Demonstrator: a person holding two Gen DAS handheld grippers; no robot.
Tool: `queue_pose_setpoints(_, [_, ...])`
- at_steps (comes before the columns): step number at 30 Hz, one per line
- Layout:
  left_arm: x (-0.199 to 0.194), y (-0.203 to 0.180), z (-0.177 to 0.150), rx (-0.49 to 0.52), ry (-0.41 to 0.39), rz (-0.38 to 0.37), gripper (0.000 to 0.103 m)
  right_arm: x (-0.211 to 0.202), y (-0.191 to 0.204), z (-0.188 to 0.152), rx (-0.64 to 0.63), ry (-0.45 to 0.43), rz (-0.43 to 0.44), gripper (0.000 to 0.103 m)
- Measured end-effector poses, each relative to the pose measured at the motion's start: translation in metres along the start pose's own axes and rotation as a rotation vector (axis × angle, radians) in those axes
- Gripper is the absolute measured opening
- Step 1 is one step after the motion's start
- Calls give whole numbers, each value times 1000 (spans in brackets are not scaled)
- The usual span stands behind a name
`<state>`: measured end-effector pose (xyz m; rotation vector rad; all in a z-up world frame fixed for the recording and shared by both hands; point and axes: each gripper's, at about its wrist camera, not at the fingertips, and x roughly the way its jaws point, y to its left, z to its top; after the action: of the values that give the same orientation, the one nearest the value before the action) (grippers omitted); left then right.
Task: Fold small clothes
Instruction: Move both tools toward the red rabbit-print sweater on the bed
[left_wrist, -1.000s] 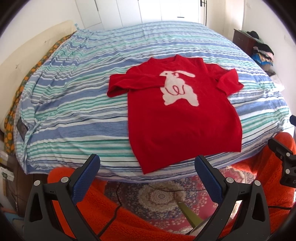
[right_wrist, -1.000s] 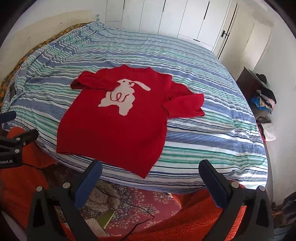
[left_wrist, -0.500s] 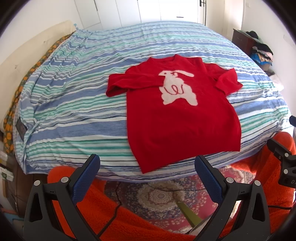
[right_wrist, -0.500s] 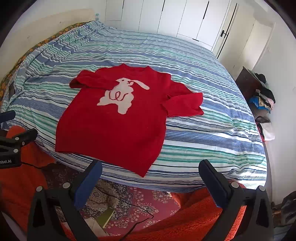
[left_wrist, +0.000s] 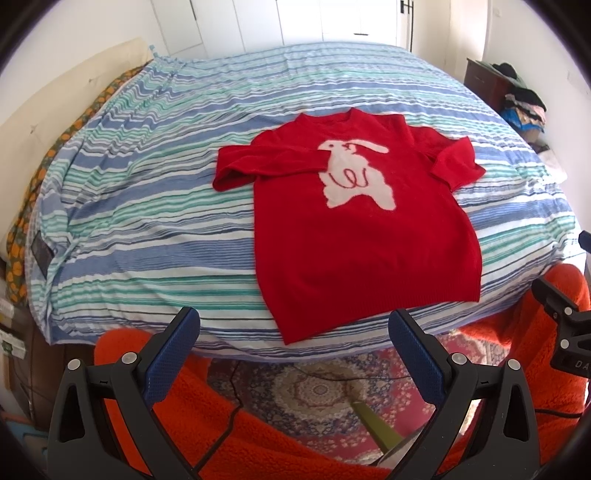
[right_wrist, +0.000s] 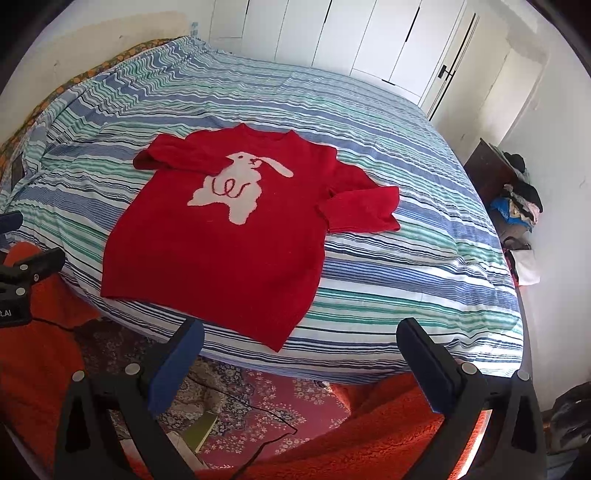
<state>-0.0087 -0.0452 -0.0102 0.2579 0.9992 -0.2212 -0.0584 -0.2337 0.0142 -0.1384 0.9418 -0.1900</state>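
Observation:
A small red sweater (left_wrist: 354, 236) (right_wrist: 221, 243) with a white rabbit on the chest lies flat, face up, on a striped bedspread (left_wrist: 147, 206) (right_wrist: 406, 266), its hem at the bed's near edge. Its left sleeve is folded across the chest and its right sleeve is bent back at the elbow. My left gripper (left_wrist: 293, 343) is open, held off the bed in front of the hem, holding nothing. My right gripper (right_wrist: 299, 350) is open too, empty, just short of the hem's right corner. Each view catches the other gripper at its side edge.
Orange fleece (left_wrist: 258, 443) (right_wrist: 388, 424) and a patterned rug (left_wrist: 314, 391) lie below the grippers. A dark cabinet with piled clothes (right_wrist: 517, 199) stands to the right of the bed. White wardrobe doors (right_wrist: 351, 37) line the far wall.
Both cameras have crept slightly forward and up, so the sweater sits a little lower and nearer in view. The sweater itself has not moved and both grippers stay open.

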Motion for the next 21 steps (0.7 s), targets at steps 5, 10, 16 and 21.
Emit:
queue_pose_setpoints(5, [0,0,0,0,0,0,102,1,0,-1,2,2,-4,103])
queue_pose_setpoints(10, [0,0,0,0,0,0,102,0,0,-1,0,1,-9,103])
queue_pose_setpoints(16, [1,-3,-2,2,5,-5,102,1,1,-1,-3,4,-11,103])
queue_pose_setpoints(21, [2,-3,-3,5,5,-6,102,1,1,-1,1,6,-10,103])
